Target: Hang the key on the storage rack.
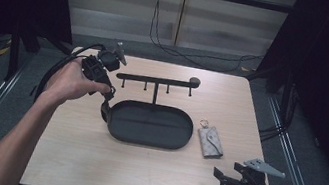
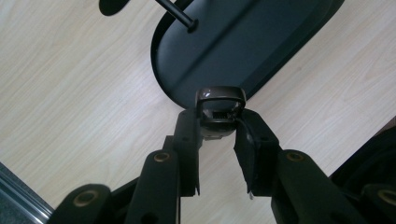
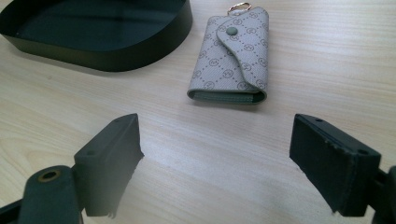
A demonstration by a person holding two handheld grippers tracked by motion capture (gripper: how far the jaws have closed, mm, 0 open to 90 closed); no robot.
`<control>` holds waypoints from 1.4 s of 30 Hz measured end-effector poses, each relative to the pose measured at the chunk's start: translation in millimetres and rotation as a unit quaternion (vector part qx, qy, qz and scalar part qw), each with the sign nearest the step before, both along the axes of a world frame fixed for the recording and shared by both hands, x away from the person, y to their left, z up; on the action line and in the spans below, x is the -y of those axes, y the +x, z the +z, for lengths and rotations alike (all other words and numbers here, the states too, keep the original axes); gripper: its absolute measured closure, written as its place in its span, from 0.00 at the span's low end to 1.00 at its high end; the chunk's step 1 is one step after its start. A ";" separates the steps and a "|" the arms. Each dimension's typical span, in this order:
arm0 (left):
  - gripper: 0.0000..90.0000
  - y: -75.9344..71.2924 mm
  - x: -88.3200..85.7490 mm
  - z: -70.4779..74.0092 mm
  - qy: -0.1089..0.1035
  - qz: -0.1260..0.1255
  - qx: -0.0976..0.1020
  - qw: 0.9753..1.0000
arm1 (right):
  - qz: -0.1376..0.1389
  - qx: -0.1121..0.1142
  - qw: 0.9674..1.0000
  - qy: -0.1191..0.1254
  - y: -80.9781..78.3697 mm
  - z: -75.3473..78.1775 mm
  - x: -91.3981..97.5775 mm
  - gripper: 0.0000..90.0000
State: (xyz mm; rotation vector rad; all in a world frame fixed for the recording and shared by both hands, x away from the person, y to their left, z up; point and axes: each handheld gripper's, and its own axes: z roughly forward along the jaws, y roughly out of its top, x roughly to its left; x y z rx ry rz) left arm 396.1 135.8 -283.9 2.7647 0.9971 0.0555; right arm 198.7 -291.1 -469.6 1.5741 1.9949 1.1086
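Note:
My left gripper (image 1: 108,99) points down over the left end of the black oval tray (image 1: 179,143), shut on a small dark fob (image 1: 105,111). In the left gripper view its jaws (image 2: 217,126) pinch the fob (image 2: 219,105), whose squared loop sticks out past the fingertips just above the tray's rim (image 2: 161,79). My right gripper (image 1: 225,175) rests low at the table's front right corner, open. Its jaws (image 3: 215,140) stand wide apart with nothing between them, and the grey patterned key pouch (image 3: 233,56) lies flat a short way ahead. The pouch (image 1: 210,141) sits right of the tray.
A black bar with several hooks (image 1: 157,80) rises on a post from the tray's far side. The tray's near rim (image 3: 116,56) lies left of the pouch. Bare wood spreads across the front of the table (image 1: 128,172). Cables trail on the floor behind.

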 end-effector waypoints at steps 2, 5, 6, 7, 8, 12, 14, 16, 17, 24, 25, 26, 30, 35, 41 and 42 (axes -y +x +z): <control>0.79 1.9 2.4 -0.3 0.005 -0.005 -0.003 1.000 | 0.001 -0.001 1.000 0.001 0.2 -0.1 0.2 0.17; 0.79 5.3 4.4 -0.9 0.002 -0.002 -0.003 1.000 | 0.002 -0.002 1.000 0.001 0.2 -0.1 0.2 0.17; 0.79 10.6 7.7 -4.8 0.005 0.001 -0.005 1.000 | 0.001 -0.003 1.000 0.000 0.4 -0.3 0.1 0.17; 0.79 12.8 9.2 -7.3 0.007 0.002 -0.009 1.000 | 0.001 -0.005 1.000 0.000 0.5 -0.5 -0.2 0.17; 0.79 14.3 10.2 -9.0 0.008 0.001 -0.010 1.000 | 0.002 -0.006 1.000 0.000 0.5 -0.6 -0.2 0.17; 0.79 20.7 13.0 -13.1 0.009 0.012 -0.013 1.000 | 0.003 -0.008 1.000 0.002 0.8 -0.8 0.1 0.17; 0.79 22.2 15.4 -12.6 0.012 0.016 -0.011 1.000 | 0.005 -0.007 1.000 0.001 0.9 -0.8 -0.1 0.17; 0.78 22.8 19.3 -12.4 0.020 0.015 -0.011 1.000 | 0.006 -0.007 1.000 0.000 0.7 -0.6 -0.3 0.17; 0.79 24.4 20.9 -12.3 0.022 0.012 -0.010 1.000 | 0.007 -0.008 1.000 0.001 0.6 -0.5 -0.4 0.17; 0.79 30.9 33.4 -15.7 0.036 0.009 -0.014 0.999 | 0.013 -0.007 1.000 -0.001 0.5 -0.5 -1.3 0.17; 0.78 31.8 33.7 -15.4 0.037 0.011 -0.013 0.999 | 0.013 -0.007 1.000 0.000 0.6 -0.5 -1.3 0.17; 0.79 33.9 33.0 -14.3 0.032 0.018 -0.013 0.999 | 0.014 -0.007 1.000 0.000 0.6 -0.6 -1.3 0.17; 0.78 38.8 34.1 -17.4 0.035 0.027 -0.017 0.999 | 0.018 -0.004 1.000 -0.001 0.1 -0.2 -1.7 0.17; 0.78 43.8 35.7 -21.4 0.037 0.034 -0.020 0.999 | 0.020 -0.004 1.000 -0.001 0.2 -0.3 -1.9 0.17; 0.78 47.0 35.7 -21.9 0.030 0.051 -0.022 0.998 | 0.020 -0.005 1.000 -0.003 0.5 -0.5 -2.2 0.17; 0.78 47.8 35.6 -21.9 0.028 0.055 -0.024 0.998 | 0.021 -0.005 1.000 -0.004 0.4 -0.5 -2.3 0.17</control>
